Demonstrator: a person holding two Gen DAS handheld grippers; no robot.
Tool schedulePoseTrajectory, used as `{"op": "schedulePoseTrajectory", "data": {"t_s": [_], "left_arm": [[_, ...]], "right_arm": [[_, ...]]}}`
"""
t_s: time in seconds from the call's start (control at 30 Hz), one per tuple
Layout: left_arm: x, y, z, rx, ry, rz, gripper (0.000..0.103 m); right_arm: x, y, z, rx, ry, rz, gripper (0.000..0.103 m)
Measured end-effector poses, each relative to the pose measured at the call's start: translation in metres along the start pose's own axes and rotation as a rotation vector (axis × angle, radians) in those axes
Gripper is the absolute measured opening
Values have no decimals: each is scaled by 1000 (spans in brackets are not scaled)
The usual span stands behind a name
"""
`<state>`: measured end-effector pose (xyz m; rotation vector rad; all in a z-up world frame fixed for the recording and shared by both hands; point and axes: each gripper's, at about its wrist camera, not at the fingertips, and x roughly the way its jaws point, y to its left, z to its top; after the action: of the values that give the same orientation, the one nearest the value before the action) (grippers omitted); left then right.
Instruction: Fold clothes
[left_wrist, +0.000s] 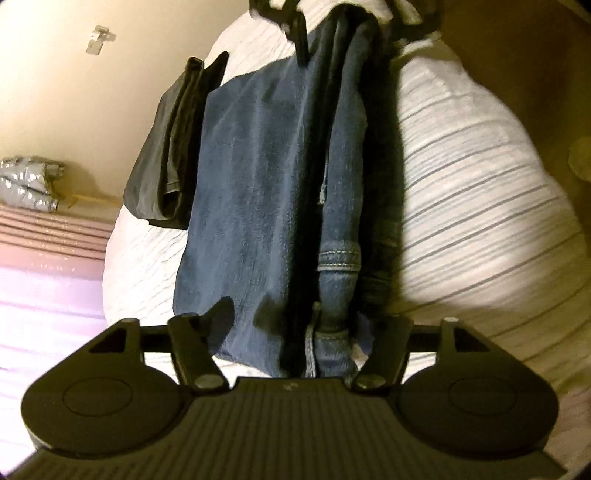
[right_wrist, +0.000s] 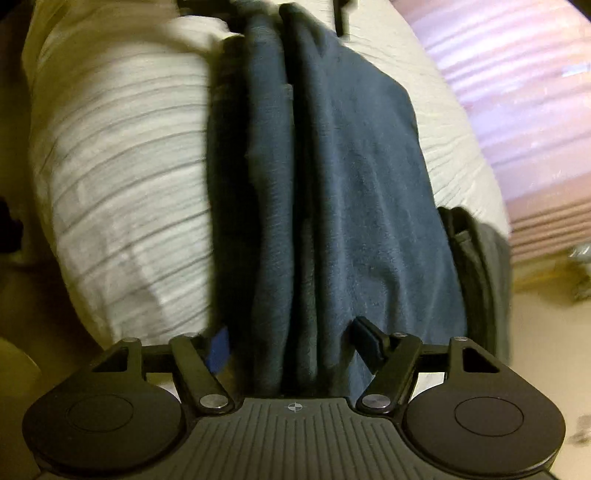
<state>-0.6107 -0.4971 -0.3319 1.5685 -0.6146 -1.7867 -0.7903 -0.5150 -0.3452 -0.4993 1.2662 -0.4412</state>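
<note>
Both hand-held grippers, left (left_wrist: 295, 325) and right (right_wrist: 291, 332), sit spread wide around opposite ends of the folded blue jeans (left_wrist: 258, 192) on the white striped bed (left_wrist: 461, 184), dark folded garment (left_wrist: 166, 155) at 10 o'clock in the left view.

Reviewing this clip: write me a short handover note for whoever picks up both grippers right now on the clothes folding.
Left gripper: fingers spread around one end of the blue jeans; grip looks closed on the bunched denim, though the pads are hidden.
Right gripper: at the opposite end of the same jeans, fingers either side of the folds; contact also hidden.
Things: jeans lie lengthwise on the white striped bedding, gathered into long folds. A dark garment sits folded beside them.
Done: dark garment folded; jeans doubled lengthwise.
Left: likely bring the two ends together, flatten, and set the jeans by the dark garment.
</note>
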Motion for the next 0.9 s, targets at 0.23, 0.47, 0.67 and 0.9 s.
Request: {"op": "schedulePoseTrajectory", "data": {"t_s": [0.23,0.47,0.67,0.9], "left_arm": [[2,-7,21,-21,19,38,85],[8,-11,32,-73,40,35,87],[29,-12,23,-43,115,22,66],[18,32,16,-154,78,-96,34]], "right_arm": [[-26,-77,5,225,-19,130,24],[-40,-103,11,296,-35,157,23],[-44,-91,9,286,-35,164,23],[-38,-53,2,165,-64,40,80]]}}
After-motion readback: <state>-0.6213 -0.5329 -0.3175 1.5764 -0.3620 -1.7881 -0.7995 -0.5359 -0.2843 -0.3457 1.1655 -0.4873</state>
